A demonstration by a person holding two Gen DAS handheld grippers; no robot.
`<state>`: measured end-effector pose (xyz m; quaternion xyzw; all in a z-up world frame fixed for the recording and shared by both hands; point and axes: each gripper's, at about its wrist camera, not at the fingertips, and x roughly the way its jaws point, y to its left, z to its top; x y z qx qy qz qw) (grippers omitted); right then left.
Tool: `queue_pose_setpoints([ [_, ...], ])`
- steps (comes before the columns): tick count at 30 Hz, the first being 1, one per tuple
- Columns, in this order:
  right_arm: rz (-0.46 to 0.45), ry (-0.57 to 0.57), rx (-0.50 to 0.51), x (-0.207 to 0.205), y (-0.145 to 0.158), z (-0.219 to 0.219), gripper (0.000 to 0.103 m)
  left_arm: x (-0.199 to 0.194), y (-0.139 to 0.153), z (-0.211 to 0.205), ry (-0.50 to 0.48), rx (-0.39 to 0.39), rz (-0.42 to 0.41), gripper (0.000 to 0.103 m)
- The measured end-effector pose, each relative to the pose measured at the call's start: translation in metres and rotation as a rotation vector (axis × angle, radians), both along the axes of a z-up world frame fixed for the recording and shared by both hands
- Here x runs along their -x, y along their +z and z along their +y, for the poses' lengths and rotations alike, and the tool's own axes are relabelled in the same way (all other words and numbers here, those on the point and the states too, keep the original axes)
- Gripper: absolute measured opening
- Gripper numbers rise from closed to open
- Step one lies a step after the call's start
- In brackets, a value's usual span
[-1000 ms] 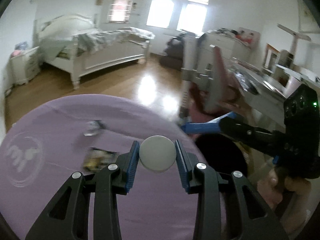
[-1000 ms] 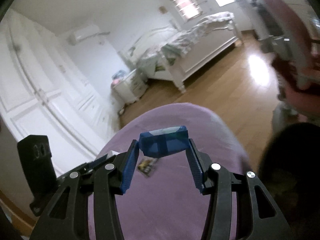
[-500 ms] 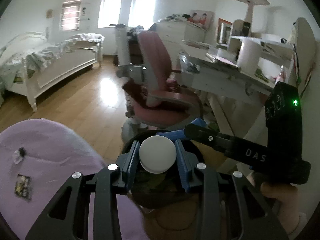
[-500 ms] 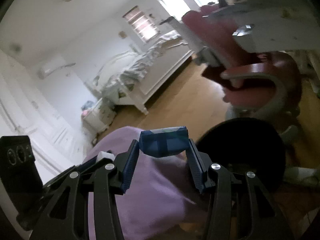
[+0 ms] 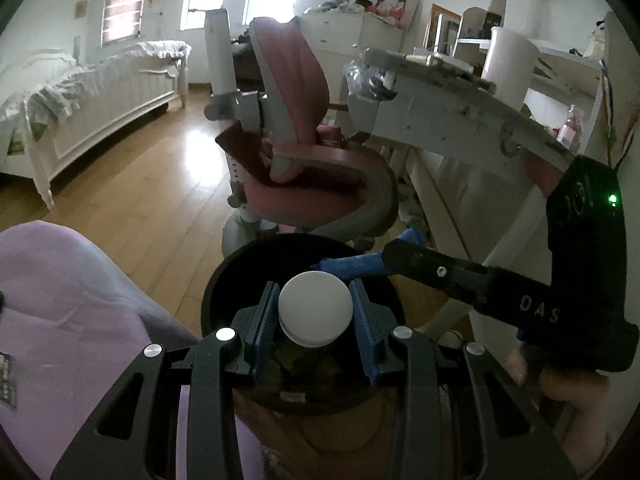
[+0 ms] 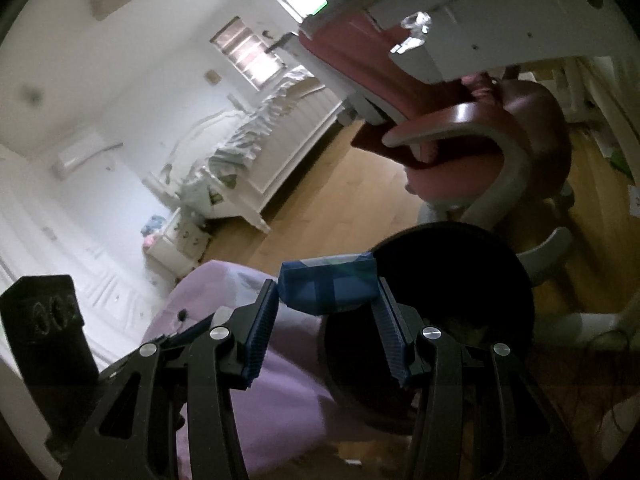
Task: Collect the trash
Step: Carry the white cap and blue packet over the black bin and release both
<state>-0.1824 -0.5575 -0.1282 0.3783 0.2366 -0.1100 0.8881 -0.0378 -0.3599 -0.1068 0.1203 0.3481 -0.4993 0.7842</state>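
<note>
My left gripper [image 5: 315, 314] is shut on a round white lid-like piece of trash [image 5: 315, 309] and holds it over the open black trash bin [image 5: 240, 264], which has scraps inside. My right gripper [image 6: 327, 300] is shut on a crumpled blue wrapper [image 6: 329, 287] at the left rim of the same bin [image 6: 480, 272]. The right gripper also shows in the left wrist view [image 5: 352, 266], reaching in over the bin from the right. A dark wrapper [image 5: 6, 380] lies on the purple table [image 5: 72, 304] at the far left.
A pink swivel chair [image 5: 304, 168] stands just behind the bin. A white desk [image 5: 448, 120] with clutter overhangs at the right. A white bed [image 5: 92, 92] stands at the back left across the wooden floor. The purple table edge [image 6: 224, 292] lies left of the bin.
Both grippers have swung right from the purple table to the black bin, each still holding its piece. The bin now sits directly under the left gripper.
</note>
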Motion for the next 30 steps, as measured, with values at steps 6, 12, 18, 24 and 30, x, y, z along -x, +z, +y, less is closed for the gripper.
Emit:
queue_pose_setpoints([
  [6, 0.033, -0.018, -0.023, -0.005, -0.017, -0.006, 0.049, -0.014, -0.018, -0.01, 0.002, -0.013, 0.062, 0.036],
  [12, 0.06, -0.039, -0.032, -0.008, -0.029, -0.011, 0.049, -0.022, -0.031, -0.02, 0.0, -0.022, 0.107, 0.036],
  [18, 0.079, -0.059, -0.045, -0.011, -0.042, -0.017, 0.049, -0.028, -0.042, -0.029, -0.001, -0.035, 0.143, 0.037],
  [24, 0.124, -0.064, -0.046, -0.017, -0.052, -0.02, 0.05, -0.028, -0.043, -0.031, 0.014, -0.07, 0.128, 0.059],
  [30, 0.134, -0.098, -0.041, -0.015, -0.053, -0.021, 0.075, -0.027, -0.034, -0.025, 0.028, -0.062, 0.092, 0.078],
])
